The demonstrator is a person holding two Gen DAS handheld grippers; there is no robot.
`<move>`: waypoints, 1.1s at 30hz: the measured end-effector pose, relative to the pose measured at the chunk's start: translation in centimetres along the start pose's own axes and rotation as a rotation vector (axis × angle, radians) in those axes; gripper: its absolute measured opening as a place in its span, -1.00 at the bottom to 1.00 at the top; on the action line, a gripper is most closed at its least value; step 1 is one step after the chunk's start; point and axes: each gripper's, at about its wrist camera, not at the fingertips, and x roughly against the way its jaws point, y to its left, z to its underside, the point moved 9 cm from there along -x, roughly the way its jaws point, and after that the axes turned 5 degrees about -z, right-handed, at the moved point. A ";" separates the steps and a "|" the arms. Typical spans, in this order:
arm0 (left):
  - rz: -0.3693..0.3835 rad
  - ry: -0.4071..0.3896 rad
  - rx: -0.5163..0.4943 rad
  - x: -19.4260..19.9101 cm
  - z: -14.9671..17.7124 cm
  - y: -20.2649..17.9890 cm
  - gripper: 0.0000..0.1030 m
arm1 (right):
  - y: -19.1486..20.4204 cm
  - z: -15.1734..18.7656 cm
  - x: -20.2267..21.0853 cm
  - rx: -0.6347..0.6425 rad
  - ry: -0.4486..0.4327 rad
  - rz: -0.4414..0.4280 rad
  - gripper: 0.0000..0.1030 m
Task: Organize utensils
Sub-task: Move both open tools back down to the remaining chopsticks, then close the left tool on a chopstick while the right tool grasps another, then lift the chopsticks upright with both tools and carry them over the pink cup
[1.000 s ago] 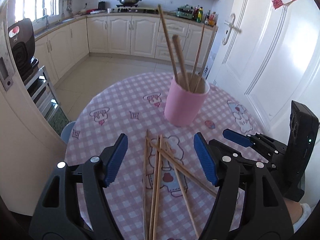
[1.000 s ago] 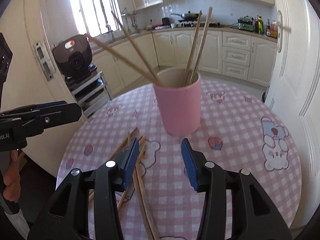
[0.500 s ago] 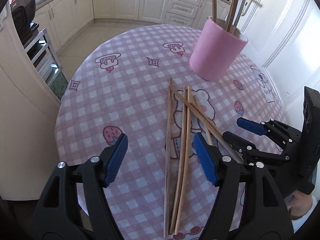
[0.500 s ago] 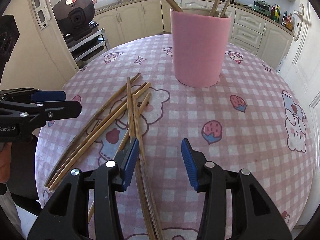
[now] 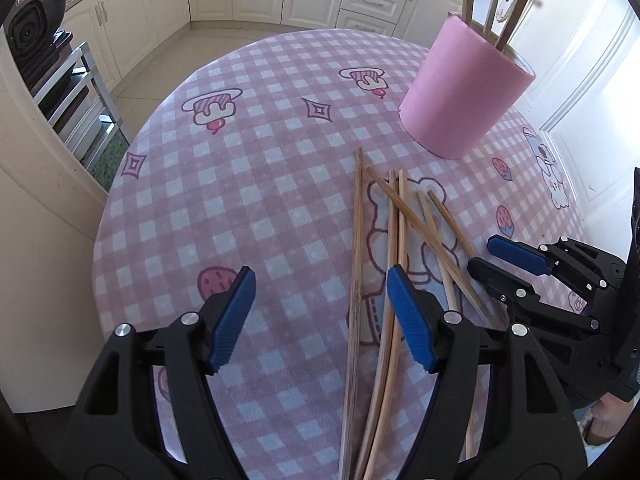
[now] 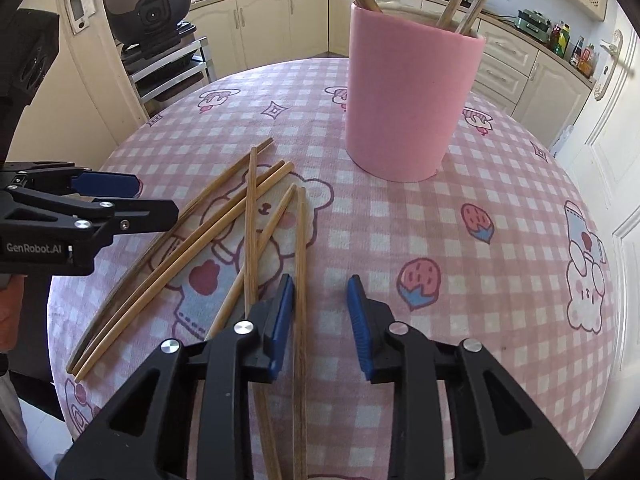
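Only the lower shafts of the chopsticks (image 6: pixel 460 4) in the pink holder (image 6: pixel 408 96) show. Left gripper (image 5: pixel 320 312) gapes; right gripper (image 6: pixel 320 316) is closing around one loose chopstick (image 6: pixel 301 264), pads apart.

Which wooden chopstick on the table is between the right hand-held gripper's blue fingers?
The rightmost loose wooden chopstick, lying straight toward the pink cup; the others fan out left, outside the closing right hand-held gripper.

Round table (image 6: pixel 500 200) under a pink checked cloth with cartoon prints — bearing an upright pink holder (image 6: pixel 408 100) and, beside it, six loose, partly crossed wooden chopsticks (image 6: pixel 224 224).
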 end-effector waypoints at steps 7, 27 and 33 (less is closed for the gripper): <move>-0.055 0.035 -0.068 -1.9 -1.3 -1.0 -0.28 | -0.1 -0.8 -0.8 0.024 0.053 -0.013 -0.62; -0.051 -0.130 -0.053 3.9 -4.5 -0.7 -0.89 | -0.9 -3.3 5.1 -0.058 -0.104 -0.116 -0.91; -0.051 -0.297 -0.006 10.8 -6.5 0.0 -0.89 | -1.1 -5.1 11.7 -0.067 -0.271 -0.113 -0.91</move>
